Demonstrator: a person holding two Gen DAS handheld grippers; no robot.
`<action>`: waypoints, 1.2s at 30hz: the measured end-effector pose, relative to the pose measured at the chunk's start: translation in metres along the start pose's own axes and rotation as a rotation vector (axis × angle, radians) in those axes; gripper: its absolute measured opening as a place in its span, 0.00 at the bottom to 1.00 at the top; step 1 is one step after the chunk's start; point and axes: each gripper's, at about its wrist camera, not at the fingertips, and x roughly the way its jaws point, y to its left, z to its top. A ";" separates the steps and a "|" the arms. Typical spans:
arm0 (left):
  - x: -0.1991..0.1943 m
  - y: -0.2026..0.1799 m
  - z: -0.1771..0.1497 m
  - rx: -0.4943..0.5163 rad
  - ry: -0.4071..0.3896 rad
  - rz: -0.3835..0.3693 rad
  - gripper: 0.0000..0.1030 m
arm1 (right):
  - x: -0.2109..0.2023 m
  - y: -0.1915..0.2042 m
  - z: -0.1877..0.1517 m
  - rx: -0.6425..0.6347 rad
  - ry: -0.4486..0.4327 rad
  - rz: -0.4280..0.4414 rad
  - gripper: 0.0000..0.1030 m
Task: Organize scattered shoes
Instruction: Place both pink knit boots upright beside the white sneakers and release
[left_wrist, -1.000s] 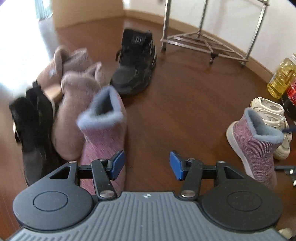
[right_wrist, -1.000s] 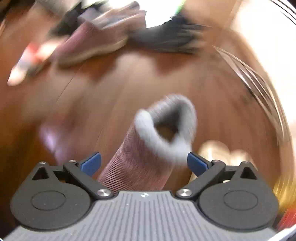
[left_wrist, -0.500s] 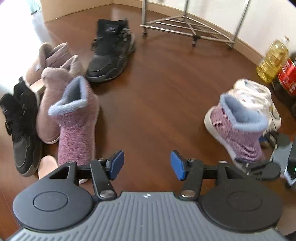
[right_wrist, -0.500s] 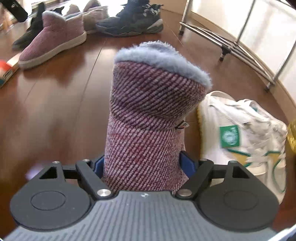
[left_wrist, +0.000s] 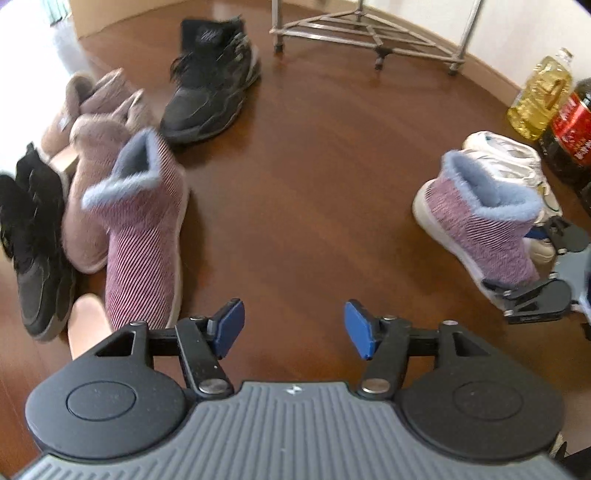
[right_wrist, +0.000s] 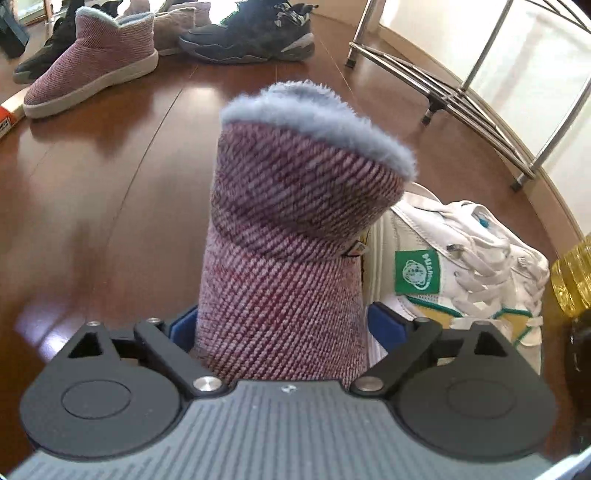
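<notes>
My right gripper (right_wrist: 282, 326) is shut on the heel of a pink knit boot with blue fleece lining (right_wrist: 291, 229); the boot also shows in the left wrist view (left_wrist: 480, 218), beside white sneakers (left_wrist: 509, 158). Its matching boot (left_wrist: 144, 236) stands on the wooden floor at the left, also seen in the right wrist view (right_wrist: 92, 62). My left gripper (left_wrist: 293, 328) is open and empty above bare floor between the two boots. Mauve boots (left_wrist: 92, 147), a black sneaker (left_wrist: 210, 85) and another black shoe (left_wrist: 33, 236) lie at the left.
A metal rack (left_wrist: 365, 33) stands by the far wall. An oil bottle (left_wrist: 539, 96) and a cola bottle (left_wrist: 569, 133) stand at the right behind the white sneakers (right_wrist: 461, 266). A toe (left_wrist: 86, 325) shows by the left boot.
My right gripper moved onto the pink boot's heel and closed on it. My left gripper stayed open, its view drifting slightly over the floor.
</notes>
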 end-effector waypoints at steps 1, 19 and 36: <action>0.000 0.012 -0.004 -0.029 0.005 0.012 0.61 | -0.016 -0.003 0.004 0.017 -0.034 -0.001 0.94; 0.052 0.149 0.126 0.004 -0.045 0.222 0.59 | -0.084 -0.014 0.126 0.275 -0.393 -0.024 0.99; 0.080 0.058 0.040 -0.604 0.471 -0.208 0.22 | -0.085 -0.002 0.061 0.343 -0.284 0.100 0.99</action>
